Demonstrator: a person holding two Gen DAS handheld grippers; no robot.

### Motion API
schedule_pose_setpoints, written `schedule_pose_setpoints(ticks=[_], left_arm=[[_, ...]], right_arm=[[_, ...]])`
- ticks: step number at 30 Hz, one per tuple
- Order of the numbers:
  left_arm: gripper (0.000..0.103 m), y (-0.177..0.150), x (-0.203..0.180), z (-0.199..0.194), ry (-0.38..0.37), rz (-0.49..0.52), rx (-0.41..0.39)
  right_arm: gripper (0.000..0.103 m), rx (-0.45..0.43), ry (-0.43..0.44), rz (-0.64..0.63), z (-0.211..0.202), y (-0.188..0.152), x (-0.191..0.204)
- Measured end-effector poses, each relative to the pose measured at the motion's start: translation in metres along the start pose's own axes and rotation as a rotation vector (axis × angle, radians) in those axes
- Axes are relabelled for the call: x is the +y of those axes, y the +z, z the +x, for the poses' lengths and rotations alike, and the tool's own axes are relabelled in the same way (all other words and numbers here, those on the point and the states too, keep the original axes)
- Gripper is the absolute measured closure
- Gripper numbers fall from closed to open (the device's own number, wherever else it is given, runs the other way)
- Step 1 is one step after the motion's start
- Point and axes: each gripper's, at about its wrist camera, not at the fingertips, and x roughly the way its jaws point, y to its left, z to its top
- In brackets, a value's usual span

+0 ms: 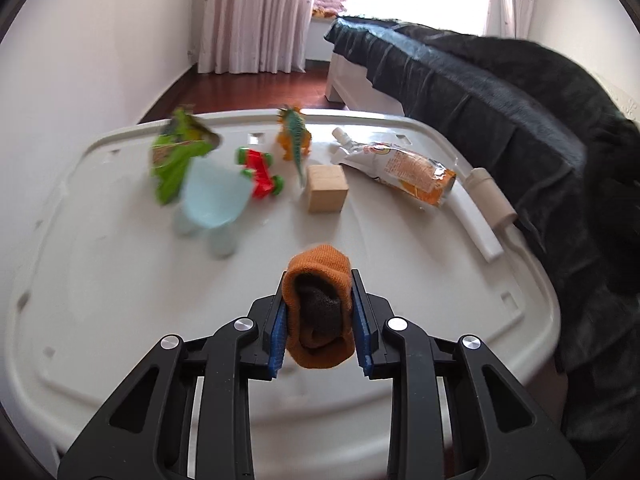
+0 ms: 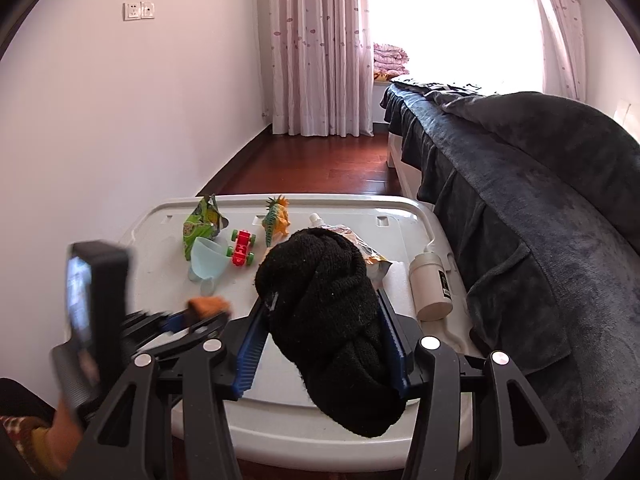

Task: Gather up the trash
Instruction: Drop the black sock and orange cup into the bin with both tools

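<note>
My left gripper (image 1: 318,280) is shut on a rolled orange knit piece with a dark inside (image 1: 320,312), held just above the white bin lid (image 1: 120,300). In the right wrist view that gripper (image 2: 192,316) is blurred at the lower left, with the orange piece (image 2: 208,305) in it. My right gripper (image 2: 320,300) is shut on a bulky black knit piece (image 2: 324,308). Trash lies at the lid's far side: a crumpled green wrapper (image 1: 176,156) on the left and an orange drink pouch (image 1: 404,168) on the right.
A light blue scoop (image 1: 212,200), red toy car (image 1: 260,172), toy dinosaur (image 1: 295,138) and wooden block (image 1: 326,189) stand on the lid. A white bottle (image 1: 490,196) and white foam strip (image 1: 476,220) lie at its right edge. A dark-blanketed bed (image 1: 520,120) borders the right.
</note>
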Motion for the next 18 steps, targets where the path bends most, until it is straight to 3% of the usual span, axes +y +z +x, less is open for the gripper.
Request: schedule_pose_setpoints(ticks=[6,13,18], left_arm=[[0.076,-0.031,0.022,-0.061,0.053,-0.013,-0.035],[0.076,-0.088,0.041,-0.110,0.106,-0.060,-0.015],[0.076,-0.122,0.047,-0.120,0.139,-0.082,0.017]], right_arm=[[0.052,-0.013,0.012,-0.006,-0.022,-0.015,0.025],[0.052,0.103,0.042,-0.005,-0.034,-0.084,0.073],[0.052,0.218,0.033,-0.011,-0.036,-0.145,0.099]])
